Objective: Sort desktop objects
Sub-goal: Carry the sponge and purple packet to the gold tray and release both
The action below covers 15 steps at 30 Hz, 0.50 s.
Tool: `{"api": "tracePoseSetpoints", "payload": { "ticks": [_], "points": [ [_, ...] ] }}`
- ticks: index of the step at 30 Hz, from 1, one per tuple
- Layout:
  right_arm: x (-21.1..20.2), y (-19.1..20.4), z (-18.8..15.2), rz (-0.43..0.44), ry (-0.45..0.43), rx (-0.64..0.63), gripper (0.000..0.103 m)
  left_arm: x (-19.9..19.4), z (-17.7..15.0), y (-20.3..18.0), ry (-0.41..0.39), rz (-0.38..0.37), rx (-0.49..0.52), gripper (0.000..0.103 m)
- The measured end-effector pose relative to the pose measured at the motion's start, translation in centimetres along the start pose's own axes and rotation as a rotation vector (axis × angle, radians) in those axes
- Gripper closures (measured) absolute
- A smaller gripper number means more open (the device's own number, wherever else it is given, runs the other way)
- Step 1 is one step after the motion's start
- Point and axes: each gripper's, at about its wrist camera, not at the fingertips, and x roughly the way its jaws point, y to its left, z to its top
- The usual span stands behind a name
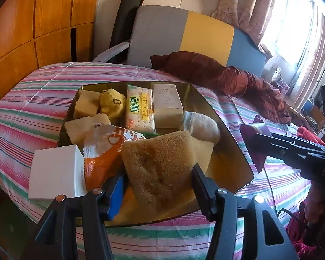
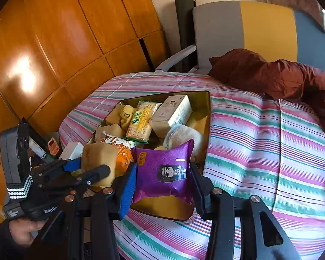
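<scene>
**Both claws loaded above the near end of the tin**

The left claw (image 1: 160,186) tilts downward, clamped on a tan sponge (image 1: 160,162) above the near edge of the gold tin (image 2: 205,117). The right claw (image 2: 162,184), also angled down, is clamped on a purple snack packet (image 2: 164,173) over the tin's near right corner. A hand (image 2: 26,231) grips the left tool's handle. The tin is crowded: orange packet (image 1: 101,151), white box (image 1: 56,173) at its left, cracker pack (image 1: 139,110) farther in. Striped cloth (image 2: 260,140) lies open right of the tin; a maroon jacket (image 2: 270,78) lies at the far edge.
</scene>
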Motion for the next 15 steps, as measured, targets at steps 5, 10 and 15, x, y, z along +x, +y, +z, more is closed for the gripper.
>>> {"api": "tracePoseSetpoints", "payload": {
  "ticks": [5, 10, 15],
  "points": [
    [0.5, -0.2, 0.0, 0.012, 0.009, 0.017, 0.054, 0.8, 0.2, -0.2, 0.012, -0.002, -0.004, 0.042],
    [1.8, -0.2, -0.1, -0.006, 0.027, 0.034, 0.051, 1.5, 0.0, 0.0, 0.041, -0.006, -0.015, 0.035],
    [2.4, -0.4, -0.8, -0.007, 0.047, 0.045, 0.051, 1.4, -0.3, 0.7, 0.037, 0.007, -0.041, 0.035]
  ]
}}
